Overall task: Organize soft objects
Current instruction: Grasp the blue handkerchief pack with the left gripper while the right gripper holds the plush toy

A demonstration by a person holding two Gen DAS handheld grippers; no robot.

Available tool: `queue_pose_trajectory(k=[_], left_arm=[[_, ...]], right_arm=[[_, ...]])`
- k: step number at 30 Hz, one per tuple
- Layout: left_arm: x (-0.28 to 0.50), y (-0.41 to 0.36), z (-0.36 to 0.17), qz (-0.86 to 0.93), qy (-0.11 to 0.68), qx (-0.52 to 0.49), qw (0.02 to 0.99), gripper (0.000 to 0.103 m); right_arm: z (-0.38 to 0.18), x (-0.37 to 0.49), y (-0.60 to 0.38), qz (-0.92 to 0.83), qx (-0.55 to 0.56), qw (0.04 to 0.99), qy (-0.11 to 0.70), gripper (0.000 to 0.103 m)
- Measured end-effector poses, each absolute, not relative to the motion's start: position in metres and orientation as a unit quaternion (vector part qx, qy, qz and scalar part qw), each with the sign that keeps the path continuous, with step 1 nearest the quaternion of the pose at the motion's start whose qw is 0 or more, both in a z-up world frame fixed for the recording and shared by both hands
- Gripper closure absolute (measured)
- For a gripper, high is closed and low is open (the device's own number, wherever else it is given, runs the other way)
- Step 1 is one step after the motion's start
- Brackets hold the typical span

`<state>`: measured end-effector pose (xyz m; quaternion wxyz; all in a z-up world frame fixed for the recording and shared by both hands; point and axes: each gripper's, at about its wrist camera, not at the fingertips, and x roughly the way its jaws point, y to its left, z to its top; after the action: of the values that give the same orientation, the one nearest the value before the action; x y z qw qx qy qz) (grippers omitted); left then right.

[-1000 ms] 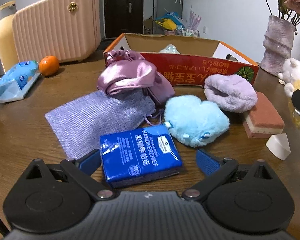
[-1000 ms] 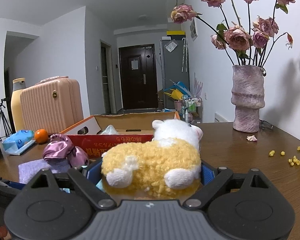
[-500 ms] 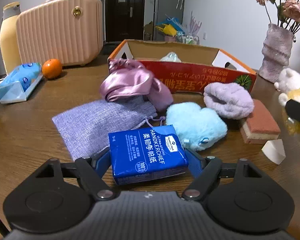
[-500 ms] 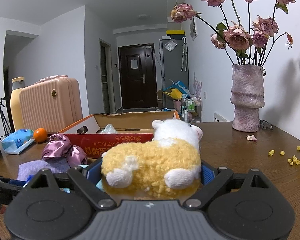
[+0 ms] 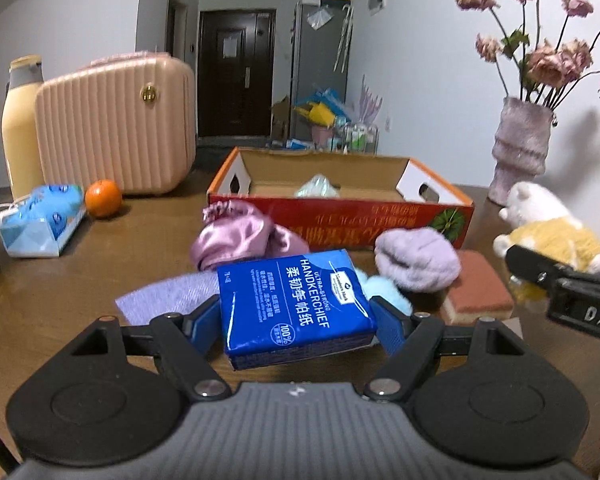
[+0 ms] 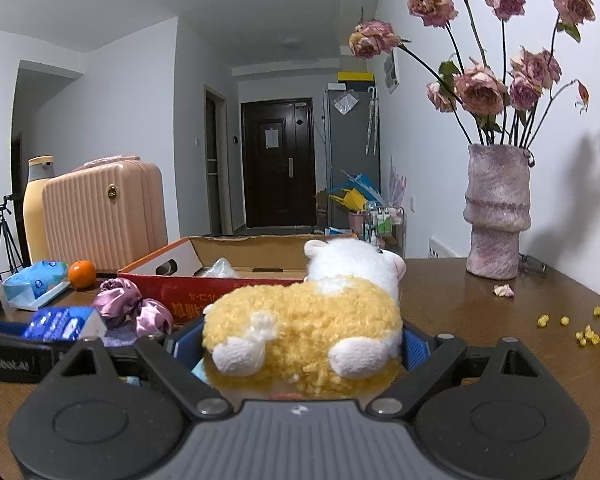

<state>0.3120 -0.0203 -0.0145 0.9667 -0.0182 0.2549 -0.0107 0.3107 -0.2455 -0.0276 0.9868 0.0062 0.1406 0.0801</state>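
Observation:
My left gripper (image 5: 296, 318) is shut on a blue handkerchief pack (image 5: 294, 306) and holds it above the table. My right gripper (image 6: 300, 340) is shut on a yellow and white plush toy (image 6: 308, 320); the toy also shows at the right of the left wrist view (image 5: 552, 232). On the table lie a pink satin pouch (image 5: 240, 236), a lilac woven bag (image 5: 168, 300), a light blue fluffy pad (image 5: 384, 292) and a lilac fluffy pad (image 5: 416, 258). Behind them stands an open red cardboard box (image 5: 340, 216) with a crumpled pale item (image 5: 318, 188) inside.
A pink sponge (image 5: 480, 288) lies at the right. A tissue packet (image 5: 40, 216), an orange (image 5: 103, 198), a pink case (image 5: 116, 124) and a yellow bottle (image 5: 20, 124) stand at the left. A vase of dried roses (image 6: 496, 216) and yellow crumbs (image 6: 580, 328) are at the right.
My left gripper closed on the blue handkerchief pack and lifted it off the table. The right gripper kept its hold on the plush toy and barely moved.

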Motion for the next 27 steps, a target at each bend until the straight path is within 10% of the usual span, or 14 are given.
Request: queue_pose_trajectory(k=[27], left_arm=[[0.369, -0.022, 0.014, 0.021, 0.189, -0.042, 0.981, 0.024]], right_arm=[[-0.011, 0.360, -0.229, 0.108, -0.008, 0.990, 0.095, 0.010]])
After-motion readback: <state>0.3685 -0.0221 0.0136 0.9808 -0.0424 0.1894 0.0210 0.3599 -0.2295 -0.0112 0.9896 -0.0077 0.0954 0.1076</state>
